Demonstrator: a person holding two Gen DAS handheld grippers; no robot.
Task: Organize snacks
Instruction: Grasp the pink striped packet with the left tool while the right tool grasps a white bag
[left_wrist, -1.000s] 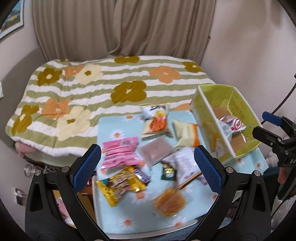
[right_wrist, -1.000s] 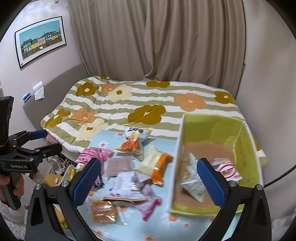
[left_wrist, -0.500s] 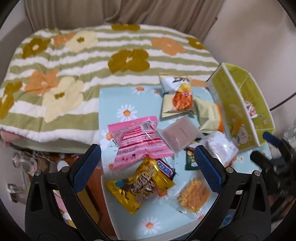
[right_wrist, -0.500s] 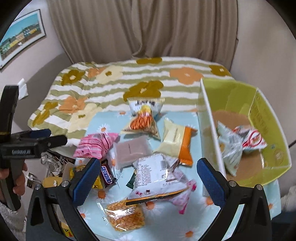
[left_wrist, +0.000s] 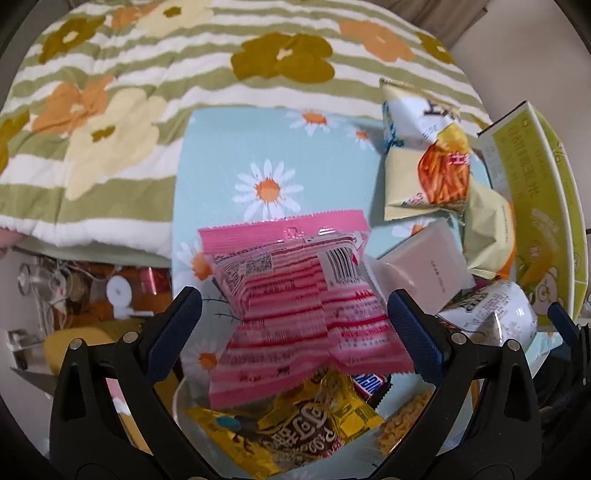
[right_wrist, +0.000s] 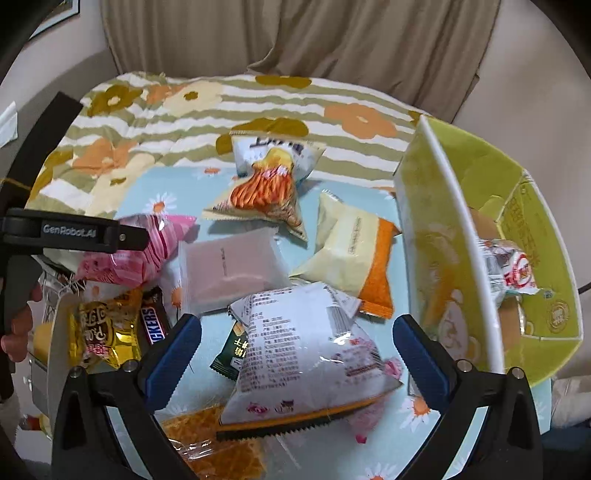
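Right wrist view, two wrapped snacks in yellow box

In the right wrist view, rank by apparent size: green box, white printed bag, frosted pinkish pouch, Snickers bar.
1. green box
2. white printed bag, though it lies nearest the camera, so it is enlarged
3. frosted pinkish pouch
4. Snickers bar, partly hidden

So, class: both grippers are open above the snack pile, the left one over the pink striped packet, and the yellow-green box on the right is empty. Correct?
Not quite: the yellow-green box is not empty. The right wrist view shows a red and white wrapped snack inside it. The rest holds: the left gripper is open over the pink striped packet, and the right gripper is open too.
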